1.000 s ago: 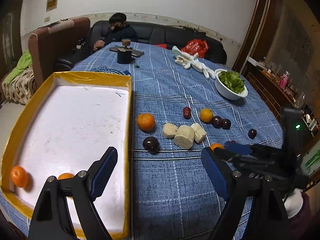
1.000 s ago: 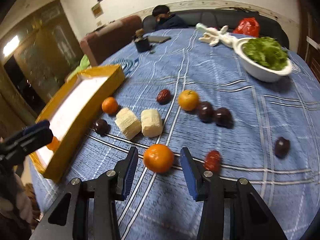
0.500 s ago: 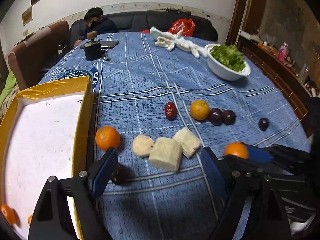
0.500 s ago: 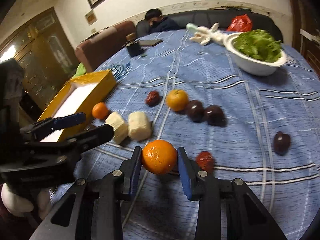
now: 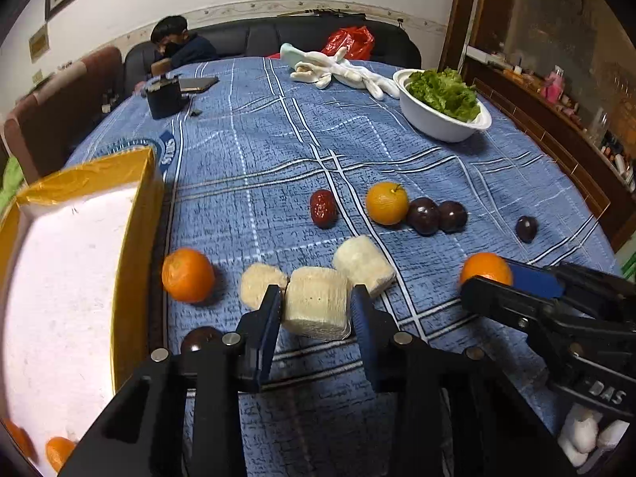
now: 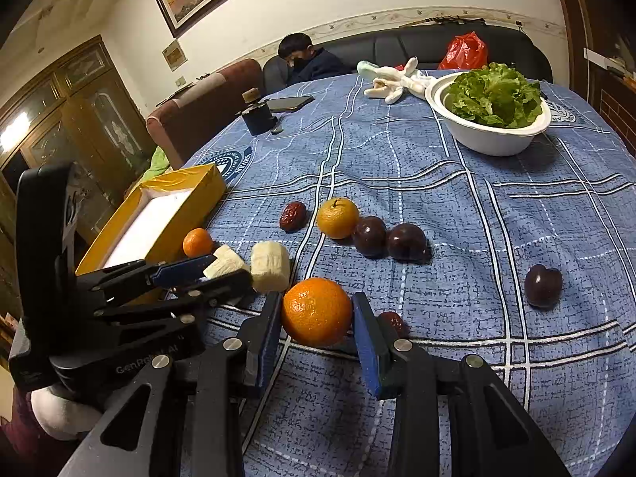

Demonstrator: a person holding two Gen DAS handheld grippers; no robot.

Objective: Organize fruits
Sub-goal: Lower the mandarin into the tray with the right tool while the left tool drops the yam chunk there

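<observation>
My left gripper is closing its jaws on the middle pale cylindrical chunk, and both blue pads touch its sides. Two more pale chunks flank it. My right gripper is shut on an orange, held just above the blue cloth. At the left stands the yellow box with two small oranges in its near corner. Loose on the cloth lie an orange beside the box, a red date, another orange and several dark plums.
A white bowl of lettuce stands at the back right. White gloves, a black pot and a phone lie at the far end. A person sits on the sofa behind the table. One plum lies by my left finger.
My left gripper swung right from over the box to the pale chunks and closed around the middle one. My right gripper closed on the orange and lifted it slightly.
</observation>
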